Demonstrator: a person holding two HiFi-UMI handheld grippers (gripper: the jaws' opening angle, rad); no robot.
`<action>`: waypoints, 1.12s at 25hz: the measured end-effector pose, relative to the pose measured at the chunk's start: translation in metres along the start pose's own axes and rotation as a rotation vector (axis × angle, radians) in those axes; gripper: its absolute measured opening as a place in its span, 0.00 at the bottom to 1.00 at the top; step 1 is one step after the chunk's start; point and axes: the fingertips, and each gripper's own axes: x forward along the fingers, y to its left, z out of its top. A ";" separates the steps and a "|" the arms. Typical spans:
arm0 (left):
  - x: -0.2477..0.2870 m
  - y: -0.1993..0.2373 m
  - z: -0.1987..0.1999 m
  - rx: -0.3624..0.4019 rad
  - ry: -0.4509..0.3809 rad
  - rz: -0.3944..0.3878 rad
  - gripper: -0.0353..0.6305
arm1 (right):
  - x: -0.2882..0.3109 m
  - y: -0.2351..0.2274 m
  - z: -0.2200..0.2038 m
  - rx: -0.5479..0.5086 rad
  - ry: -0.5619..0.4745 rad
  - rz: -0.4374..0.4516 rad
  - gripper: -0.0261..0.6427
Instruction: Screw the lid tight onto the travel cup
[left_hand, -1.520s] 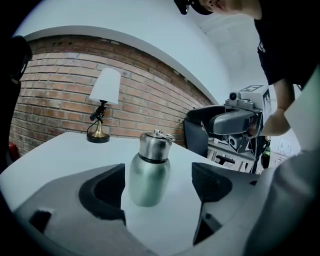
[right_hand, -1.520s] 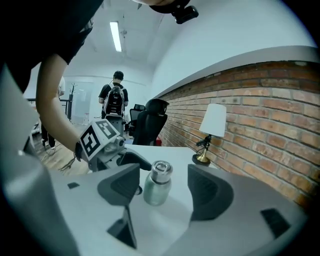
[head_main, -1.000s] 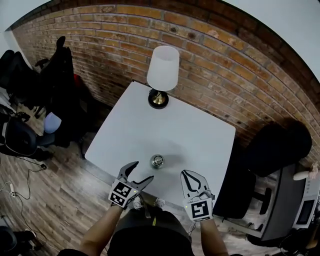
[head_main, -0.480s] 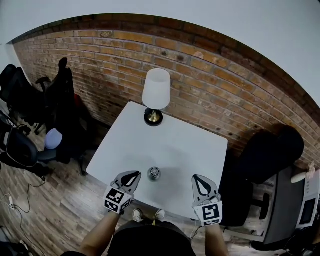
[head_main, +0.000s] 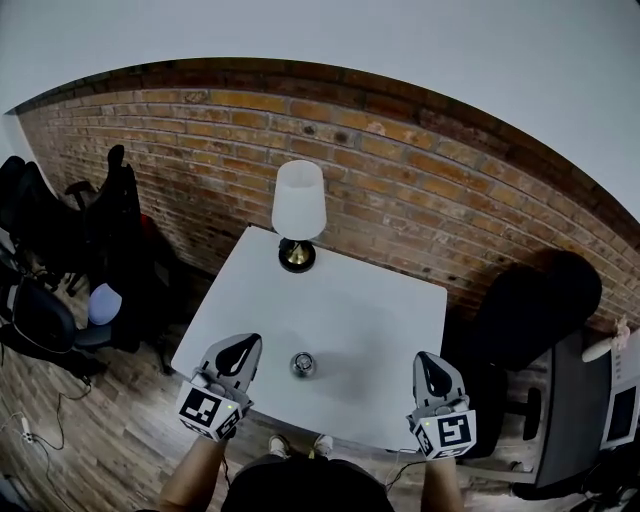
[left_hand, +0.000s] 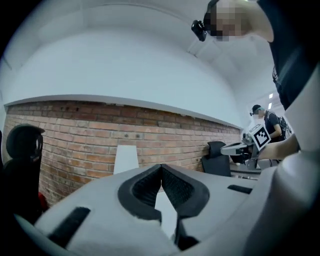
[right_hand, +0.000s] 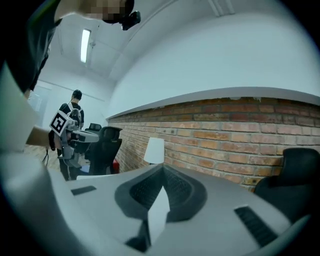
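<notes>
Standing low in the centre of the head view, the travel cup (head_main: 302, 364) rests on the white bench (head_main: 385, 305), near its front edge. The left tool (head_main: 243, 345) hovers at the lower left, near the cup but apart from it, jaws pressed together on nothing. The right tool (head_main: 425, 358) hangs at the lower right, well apart, likewise closed and empty. A lamp (head_main: 299, 200) stands at the bench's far edge.

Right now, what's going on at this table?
A person holds a tool in each hand over the near edge of a white table. The left tool and right tool are both shut and empty, either side of a small metal cup that neither touches. Whether it is capped is too small to tell.
</notes>
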 end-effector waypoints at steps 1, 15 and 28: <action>0.000 0.000 0.013 0.012 -0.024 0.004 0.09 | -0.003 -0.006 0.006 0.007 -0.014 -0.014 0.06; -0.032 0.003 0.090 0.119 -0.166 0.037 0.09 | -0.046 -0.046 0.034 0.031 -0.080 -0.155 0.06; -0.065 -0.013 0.042 0.031 -0.022 0.068 0.09 | -0.047 -0.015 0.034 0.068 -0.064 -0.102 0.06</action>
